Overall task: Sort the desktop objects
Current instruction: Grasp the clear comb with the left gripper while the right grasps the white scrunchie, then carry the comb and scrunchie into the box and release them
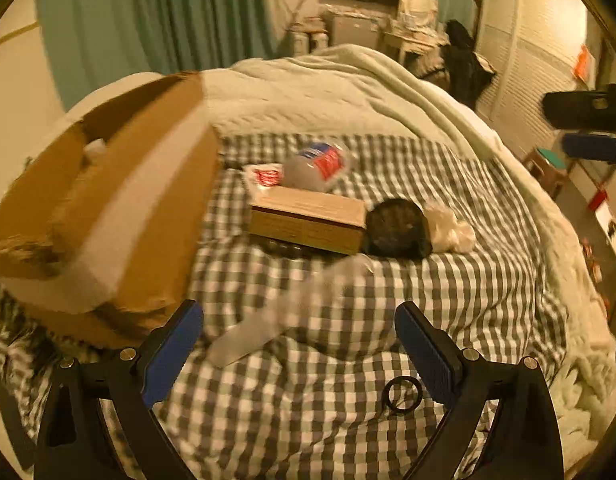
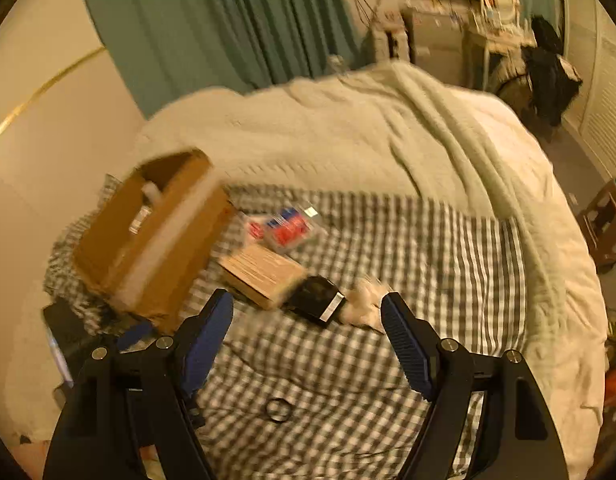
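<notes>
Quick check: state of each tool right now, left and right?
Left tool: open, holding nothing; only the checked bedcover shows between its fingers.
Right tool: open, holding nothing.

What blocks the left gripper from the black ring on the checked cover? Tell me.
Nothing visible. The left gripper has its fingers apart and empty, and the black ring lies on bare checked cover close below them, beside the right-hand finger.

Left gripper [image 1: 299, 322] jaws wide apart, empty; right gripper [image 2: 307, 312] likewise, both angled downward
</notes>
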Motion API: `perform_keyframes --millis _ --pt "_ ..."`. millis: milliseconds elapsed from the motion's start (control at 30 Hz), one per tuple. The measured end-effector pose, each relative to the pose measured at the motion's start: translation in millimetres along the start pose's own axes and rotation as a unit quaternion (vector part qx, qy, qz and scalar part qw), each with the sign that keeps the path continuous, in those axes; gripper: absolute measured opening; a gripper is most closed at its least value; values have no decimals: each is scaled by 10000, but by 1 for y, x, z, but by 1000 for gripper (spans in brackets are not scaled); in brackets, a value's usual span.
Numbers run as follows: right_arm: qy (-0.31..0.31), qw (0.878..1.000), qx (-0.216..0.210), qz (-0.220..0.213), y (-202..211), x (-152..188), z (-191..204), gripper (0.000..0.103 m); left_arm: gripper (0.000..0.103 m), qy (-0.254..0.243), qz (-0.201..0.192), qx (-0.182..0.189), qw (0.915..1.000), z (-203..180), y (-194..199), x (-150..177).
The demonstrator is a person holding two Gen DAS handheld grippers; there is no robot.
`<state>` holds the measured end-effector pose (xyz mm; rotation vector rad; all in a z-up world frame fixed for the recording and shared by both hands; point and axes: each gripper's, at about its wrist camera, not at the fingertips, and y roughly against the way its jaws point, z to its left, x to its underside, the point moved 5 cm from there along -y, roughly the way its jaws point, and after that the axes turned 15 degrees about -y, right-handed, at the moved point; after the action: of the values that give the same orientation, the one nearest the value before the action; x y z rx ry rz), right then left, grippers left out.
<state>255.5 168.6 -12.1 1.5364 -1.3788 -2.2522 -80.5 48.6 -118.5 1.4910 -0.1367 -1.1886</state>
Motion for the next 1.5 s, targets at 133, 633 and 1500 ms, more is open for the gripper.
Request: perform_keyframes --millis 133,633,1500 --pt "-310 9988 96 379 -43 0 -33 76 99 -221 127 174 9995 -12 -27 -2" --pt "48 9917 453 1200 -151 5 -77 76 99 -246 553 347 9976 3 -93 19" --pt "773 9898 402 1131 -131 24 -58 21 27 -325 333 643 9968 14 -56 23"
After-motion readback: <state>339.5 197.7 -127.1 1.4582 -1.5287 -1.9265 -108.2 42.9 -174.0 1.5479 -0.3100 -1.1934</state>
